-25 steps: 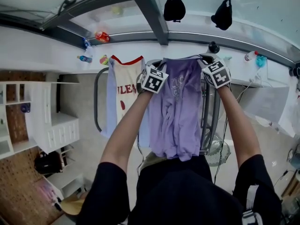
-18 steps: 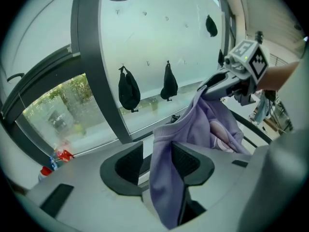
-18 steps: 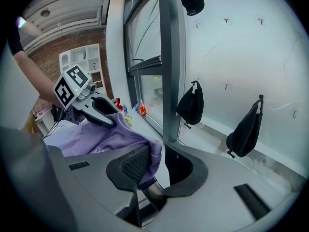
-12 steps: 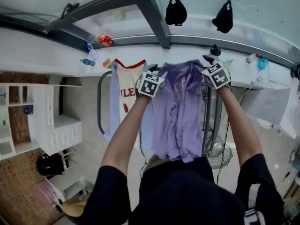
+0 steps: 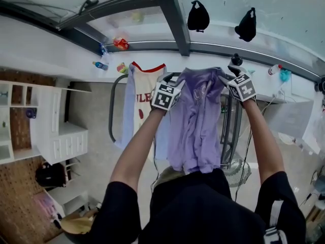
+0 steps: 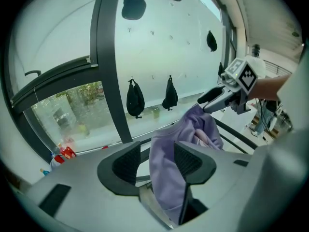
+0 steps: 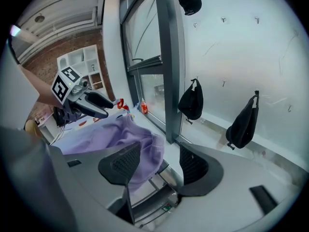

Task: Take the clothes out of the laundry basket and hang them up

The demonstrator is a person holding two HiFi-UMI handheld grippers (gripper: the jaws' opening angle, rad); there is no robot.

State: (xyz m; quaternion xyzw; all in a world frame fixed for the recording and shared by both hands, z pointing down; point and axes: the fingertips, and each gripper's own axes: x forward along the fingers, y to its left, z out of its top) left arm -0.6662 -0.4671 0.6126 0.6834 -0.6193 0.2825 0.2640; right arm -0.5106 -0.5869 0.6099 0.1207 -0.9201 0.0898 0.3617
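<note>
Now the purple shirt (image 5: 195, 121) hangs over the top rail of the drying rack (image 5: 226, 126) (beside a white jersey (image 5: 143, 98)). Left gripper (image 6: 157, 161) and right gripper (image 7: 159, 166) have just been opening, jaws apart, its cloth slack between each pair

Your lilac T-shirt (image 5: 195, 126) is draped over the top rail of the drying rack (image 5: 111, 113). It is bunched and wrinkled at 12 o'clock, and its body falls straight down to a loose hem at 6 o'clock. Faint print shows high on its chest. At its 9 o'clock, on the same rack, a white sleeveless jersey (image 5: 143, 103) with a red neckline and red lettering hangs flat, facing you. A pale blue garment (image 5: 126, 111) hangs just beside the jersey, at the jersey's 9 o'clock.
</note>
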